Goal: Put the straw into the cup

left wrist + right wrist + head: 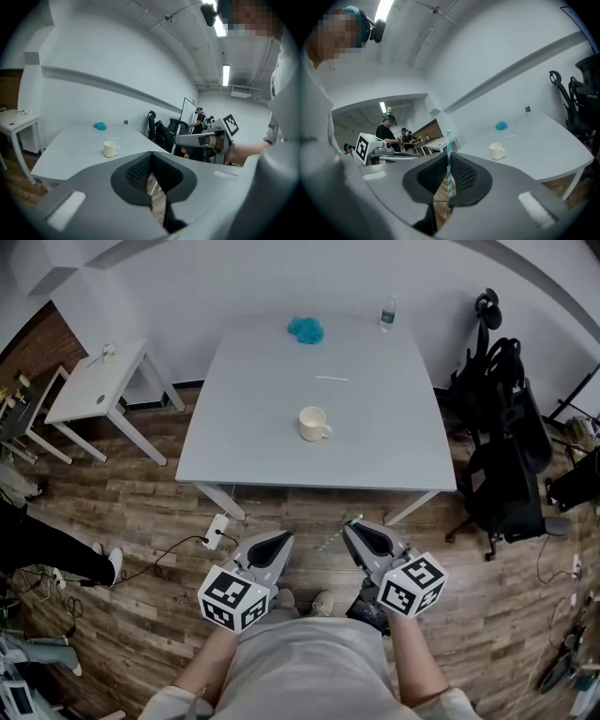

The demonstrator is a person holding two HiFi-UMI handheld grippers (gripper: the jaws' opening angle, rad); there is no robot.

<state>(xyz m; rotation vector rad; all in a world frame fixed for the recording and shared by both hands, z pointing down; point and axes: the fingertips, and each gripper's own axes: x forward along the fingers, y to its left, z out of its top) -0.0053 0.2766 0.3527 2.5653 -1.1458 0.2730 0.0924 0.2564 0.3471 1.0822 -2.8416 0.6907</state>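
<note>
A cream cup stands upright near the middle of the grey table. My right gripper is shut on a teal-and-white striped straw, whose top end sticks up past the jaws. My left gripper is shut with nothing in it. Both grippers are held low over the wooden floor, short of the table's near edge and well away from the cup. A second, white straw lies flat on the table beyond the cup.
A blue fluffy thing and a water bottle sit at the table's far edge. Black office chairs stand to the right, a small white side table to the left. A power strip with cables lies on the floor.
</note>
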